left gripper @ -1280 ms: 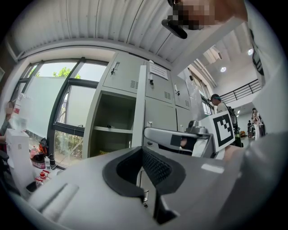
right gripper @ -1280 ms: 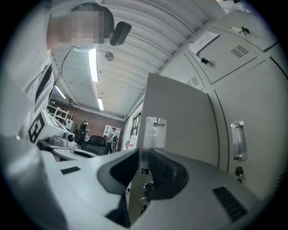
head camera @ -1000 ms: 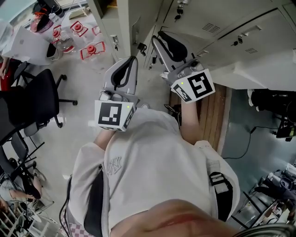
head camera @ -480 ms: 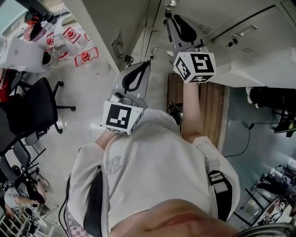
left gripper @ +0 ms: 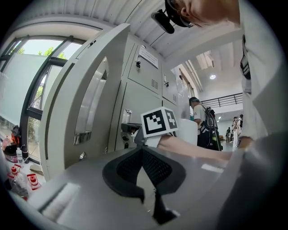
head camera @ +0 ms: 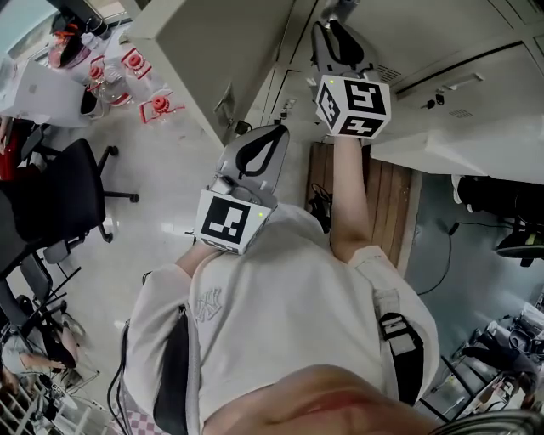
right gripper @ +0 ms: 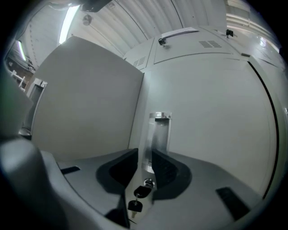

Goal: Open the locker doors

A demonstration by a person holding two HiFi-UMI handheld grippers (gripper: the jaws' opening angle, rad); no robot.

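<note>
The grey lockers (head camera: 459,51) fill the top of the head view. One door (head camera: 204,51) stands swung out at the left and shows as a flat grey panel (right gripper: 85,103) in the right gripper view. My right gripper (head camera: 323,25) is raised against a closed door. In its own view the jaws (right gripper: 145,152) stand a narrow gap apart just short of a chrome handle (right gripper: 158,132), with a lock (right gripper: 147,183) and hanging keys (right gripper: 136,200) below it. My left gripper (head camera: 274,129) hangs lower beside the open door, its tips (left gripper: 141,150) touching and holding nothing.
Office chairs (head camera: 59,187) and several red-capped bottles (head camera: 153,106) are on the floor at the left. A wooden board (head camera: 382,204) lies below the lockers. A pale panel (head camera: 459,144) juts out at the right. People (left gripper: 198,121) stand far down the hall.
My right gripper has risen and moved farther in, up to a higher locker door. My left gripper has shifted right. The open door at the left now fills more of the view.
</note>
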